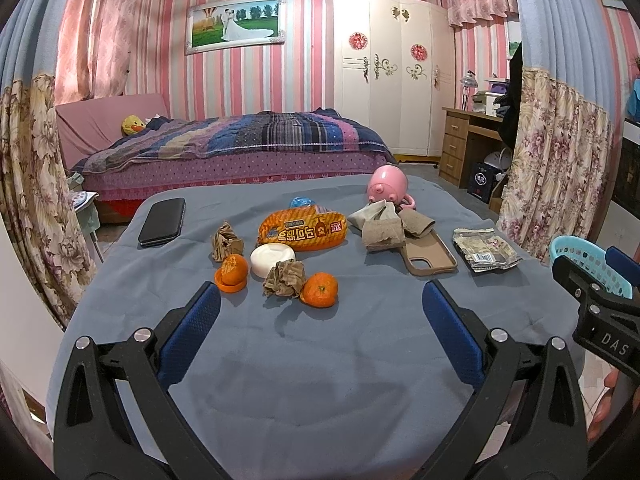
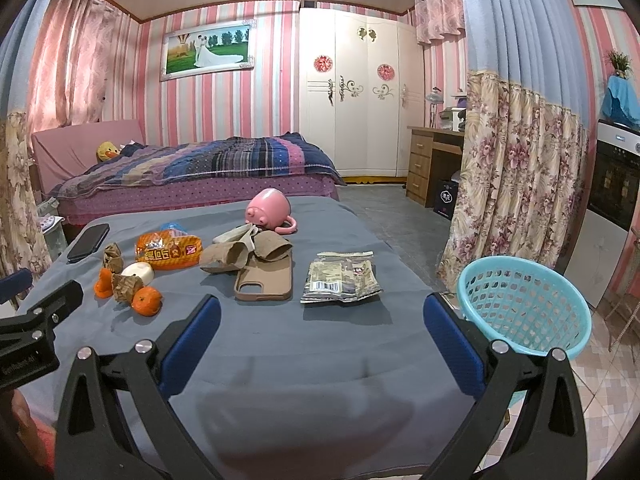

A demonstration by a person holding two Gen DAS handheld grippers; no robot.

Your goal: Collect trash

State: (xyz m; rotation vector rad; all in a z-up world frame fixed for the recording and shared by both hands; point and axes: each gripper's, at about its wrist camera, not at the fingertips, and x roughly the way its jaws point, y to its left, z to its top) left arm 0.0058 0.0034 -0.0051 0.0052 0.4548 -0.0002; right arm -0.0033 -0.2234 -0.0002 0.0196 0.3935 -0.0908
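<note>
Hovering with both pairs of fingers (image 1: 320, 312) (image 2: 320, 316) spread wide and empty, we judge the crumpled paper wad (image 1: 285, 279) just ahead of the left pair light and probably crushable, best pinched across its middle.

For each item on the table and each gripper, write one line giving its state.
left gripper: open, holds nothing
right gripper: open, holds nothing
blue basket: upright, looks empty
pink mug: tipped on its side
phone case: empty, inside up
orange snack bag: lying flat
silver packets: lying flat
black phone: screen dark
</note>
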